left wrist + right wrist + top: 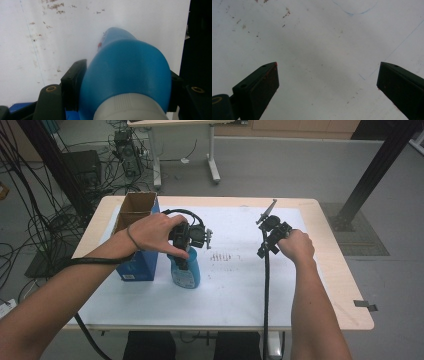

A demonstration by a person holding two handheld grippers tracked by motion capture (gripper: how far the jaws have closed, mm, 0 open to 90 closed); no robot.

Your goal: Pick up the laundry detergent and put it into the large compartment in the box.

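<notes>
Both grippers are working apart: the left gripper [189,251] is clamping a blue plastic bottle [186,272] upright beside the blue cardboard box [136,240], likely for packing, while the right gripper [327,82] is hovering wide open, empty.

The left hand [152,234] hides the blue bottle's [186,270] top.

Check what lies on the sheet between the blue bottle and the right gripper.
Bare white sheet with faint brown marks separates blue bottle from right gripper, per the high view.

Black tongs [189,251], black trailing cables, bare forearms, wrist band
</notes>
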